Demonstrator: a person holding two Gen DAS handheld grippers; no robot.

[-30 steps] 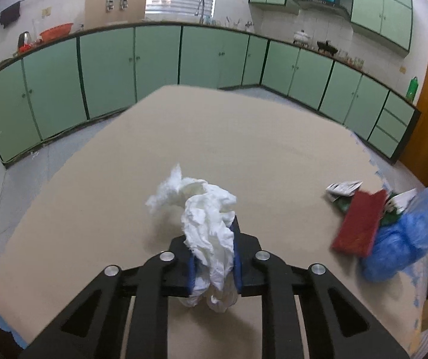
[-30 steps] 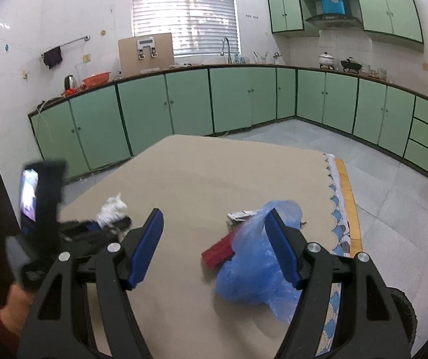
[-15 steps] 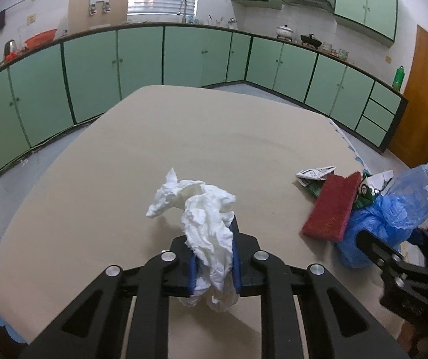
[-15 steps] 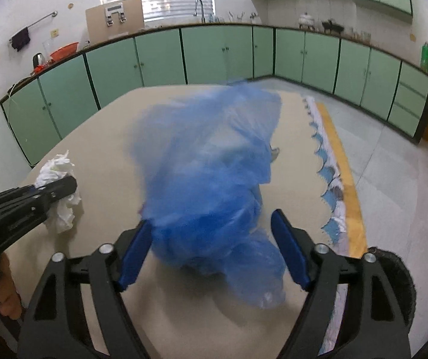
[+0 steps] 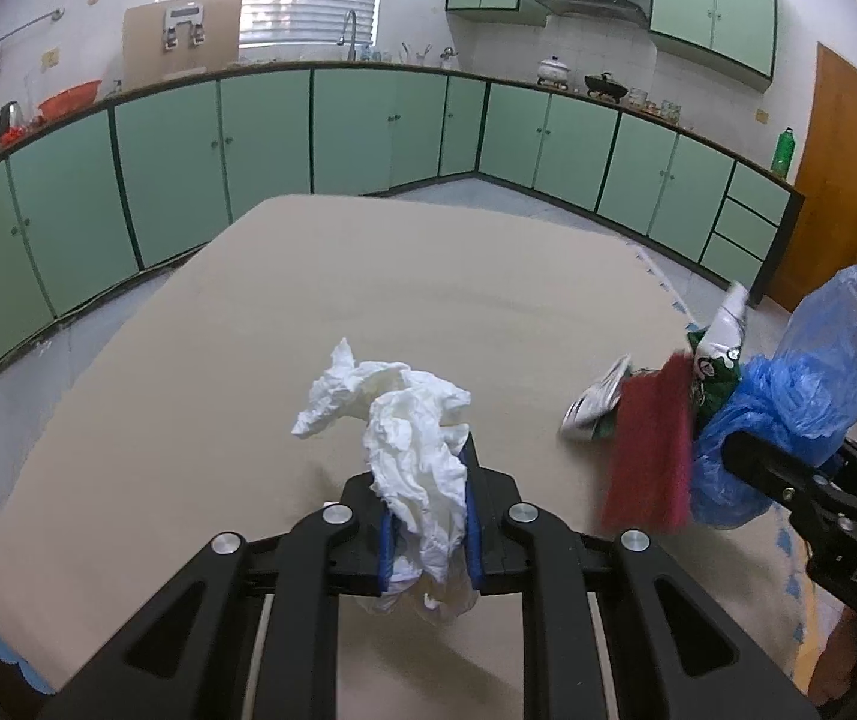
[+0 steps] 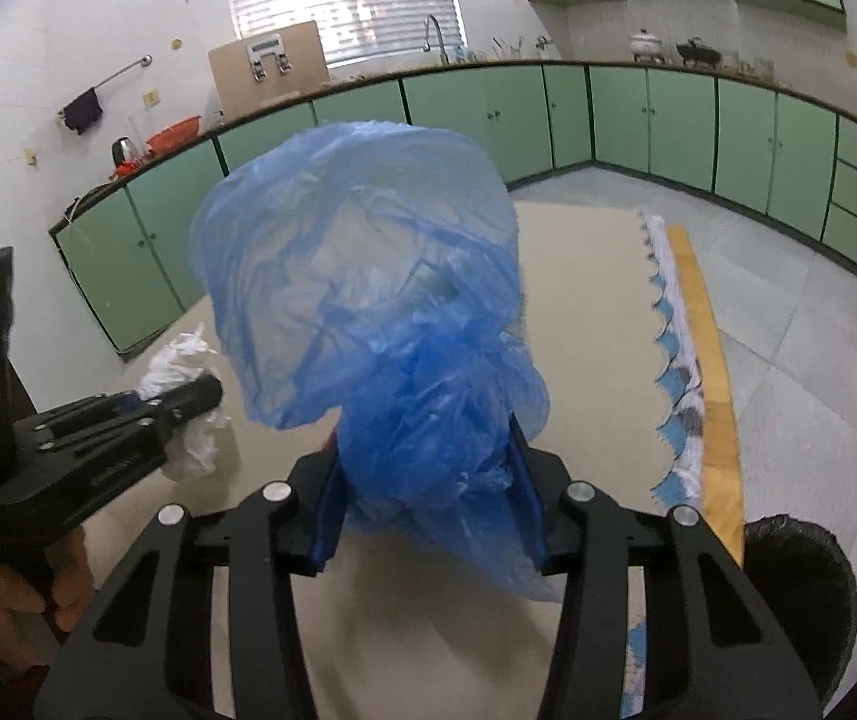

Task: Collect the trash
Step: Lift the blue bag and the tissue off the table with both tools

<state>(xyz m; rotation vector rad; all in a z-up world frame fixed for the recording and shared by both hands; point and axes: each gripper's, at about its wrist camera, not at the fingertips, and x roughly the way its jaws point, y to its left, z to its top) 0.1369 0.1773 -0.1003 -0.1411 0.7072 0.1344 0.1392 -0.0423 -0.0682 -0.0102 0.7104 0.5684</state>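
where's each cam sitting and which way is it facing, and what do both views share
Left wrist: sits on the left claw, looking forward and down across the beige table toward the green cabinets; its own fingers pinch a white tissue, with the right claw at the right edge.
Right wrist: sits on the right claw, facing the same cabinets; its jaws are closing around a blue plastic bag, and a hand holds the left claw.
Shared: table, tissue, bag, cabinets, window.
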